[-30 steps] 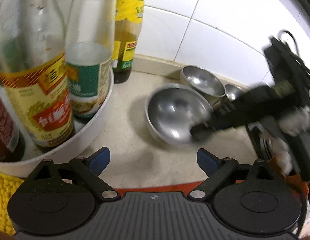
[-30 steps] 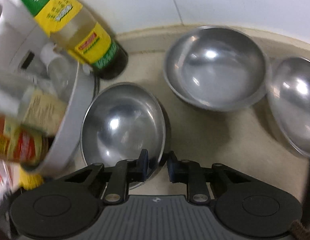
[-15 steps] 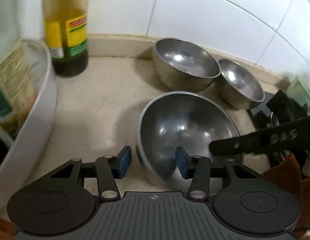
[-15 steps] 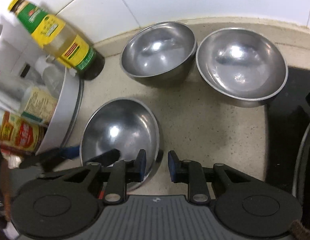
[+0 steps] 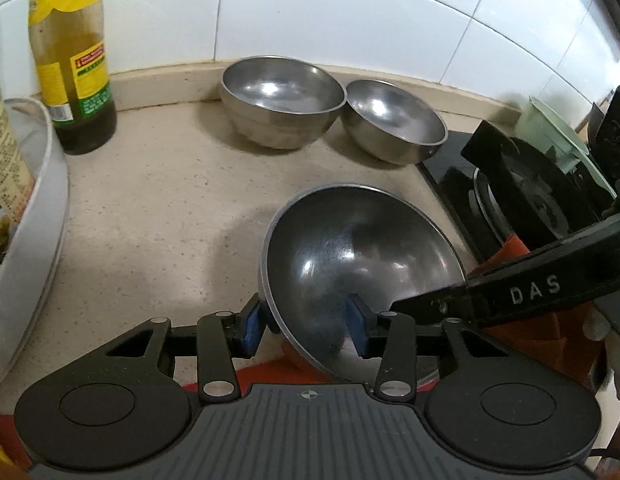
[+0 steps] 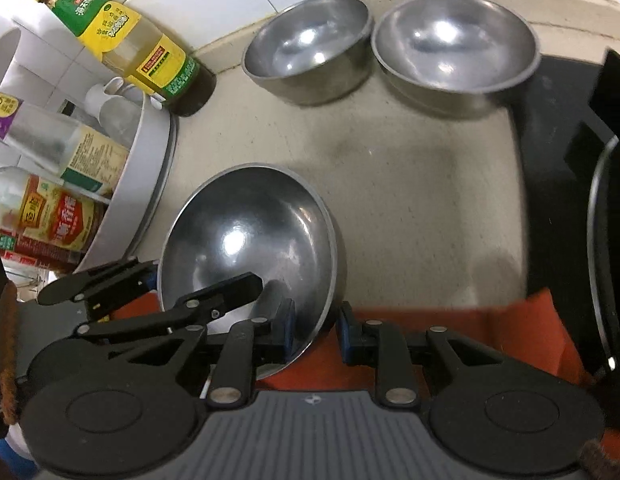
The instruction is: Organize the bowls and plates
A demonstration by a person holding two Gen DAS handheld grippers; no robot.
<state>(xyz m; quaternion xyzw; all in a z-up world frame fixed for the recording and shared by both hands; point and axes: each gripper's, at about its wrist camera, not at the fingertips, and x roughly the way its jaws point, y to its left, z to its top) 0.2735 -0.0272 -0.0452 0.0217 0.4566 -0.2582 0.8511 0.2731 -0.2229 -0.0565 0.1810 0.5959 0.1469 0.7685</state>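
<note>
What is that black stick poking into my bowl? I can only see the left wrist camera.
Observer: It is a finger of the right gripper. Its two pads pinch the rim of the bowl on the side away from your gripper.
Operator: Does the tall bottle have a lid? My picture cuts its top off.
Observer: Yes, the tall bottle has a dark lid with a yellow ring.
Operator: What's inside the white tub?
Observer: The white tub holds at least two more bottles, one of them a red-labelled bottle.
</note>
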